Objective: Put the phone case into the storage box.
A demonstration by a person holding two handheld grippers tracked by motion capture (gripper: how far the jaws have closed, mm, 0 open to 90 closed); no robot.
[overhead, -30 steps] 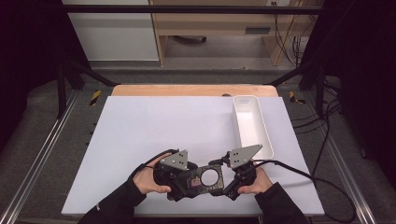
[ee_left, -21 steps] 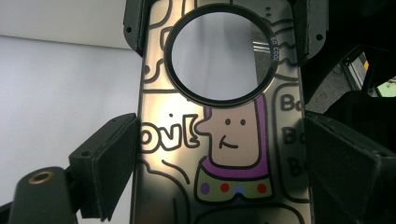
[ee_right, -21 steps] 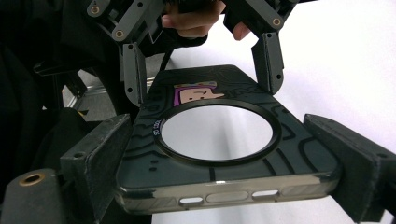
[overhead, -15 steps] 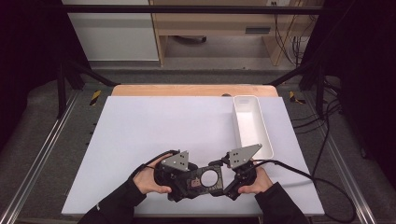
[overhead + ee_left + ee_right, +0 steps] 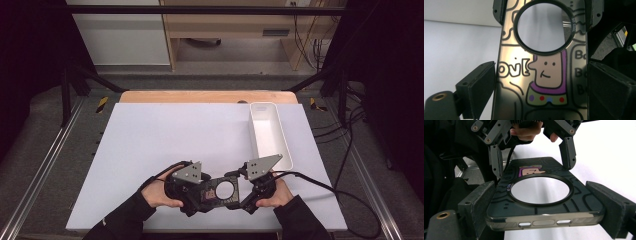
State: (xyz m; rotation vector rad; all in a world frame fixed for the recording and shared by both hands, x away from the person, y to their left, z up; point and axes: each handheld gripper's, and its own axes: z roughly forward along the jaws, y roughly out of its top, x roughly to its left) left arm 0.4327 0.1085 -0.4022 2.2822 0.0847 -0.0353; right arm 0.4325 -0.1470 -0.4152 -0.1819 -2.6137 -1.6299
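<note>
Spanning both tools above the bench's (image 5: 150,140) near edge, the phone case (image 5: 220,192) is clamped endwise: left gripper (image 5: 541,82) and right gripper (image 5: 544,207) each closed on its sides.

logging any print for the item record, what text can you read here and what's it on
"ovE": doodle letters on the phone case, left of the cartoon face; a first letter may be hidden by the left gripper.
"Bo", "Bo": cut-off black letters at the case's right edge.
"SO COOL", roughly: tiny white print on the black ring; too small to be sure.
The same ring print in the right gripper view is too blurred to read.
White tray: none.
</note>
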